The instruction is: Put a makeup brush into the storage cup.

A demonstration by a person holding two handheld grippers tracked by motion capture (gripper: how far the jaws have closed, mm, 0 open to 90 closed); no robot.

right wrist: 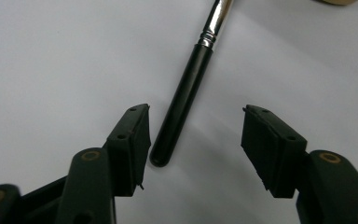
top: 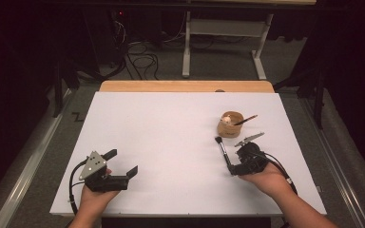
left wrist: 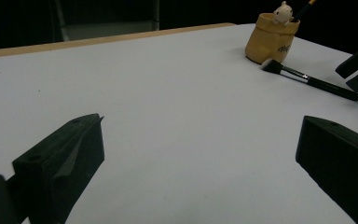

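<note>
Brush (top: 222, 151) on the desk's (top: 171, 142) white top, toward the right edge, lies flat with its bristle head pointing at the far edge and its black handle end toward the person. Right gripper (right wrist: 193, 140) stands wide open astride that handle end, seemingly not touching it. Just beyond the bristles sits a tan cup (top: 230, 123). Left gripper (top: 122, 163), near the front-left corner, gapes wide, empty.

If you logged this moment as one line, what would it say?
left gripper: open, idle on white table | right gripper: open around brush handle, no grip | cup: upright beyond brush
</note>
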